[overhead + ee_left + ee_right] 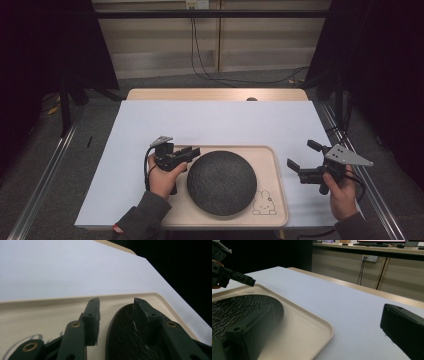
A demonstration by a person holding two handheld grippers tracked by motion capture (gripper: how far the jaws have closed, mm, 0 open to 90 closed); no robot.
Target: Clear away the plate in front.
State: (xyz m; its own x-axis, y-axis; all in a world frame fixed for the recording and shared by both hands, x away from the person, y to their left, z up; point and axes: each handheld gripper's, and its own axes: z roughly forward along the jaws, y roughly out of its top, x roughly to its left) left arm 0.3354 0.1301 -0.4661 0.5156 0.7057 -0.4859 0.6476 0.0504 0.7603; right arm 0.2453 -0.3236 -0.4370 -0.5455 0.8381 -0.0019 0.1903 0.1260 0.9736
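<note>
- On the beige tray lies a dark round plate, filling its middle.
- Left gripper at the plate's left rim, jaws spread either side of the edge, not pinching.
- Right gripper right of the tray, off it, jaws wide apart, empty.
- White sheet under the tray.

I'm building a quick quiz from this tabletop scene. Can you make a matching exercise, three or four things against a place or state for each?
Things:
1. dark round plate
2. beige tray
3. left tongs
4. right tongs

Places or states:
a. open, held over the white sheet right of the tray
b. lies on the tray
c. open at the plate's left rim
d. sits on the white sheet, rabbit drawing in one corner

Pairs: 1-b, 2-d, 3-c, 4-a
</note>
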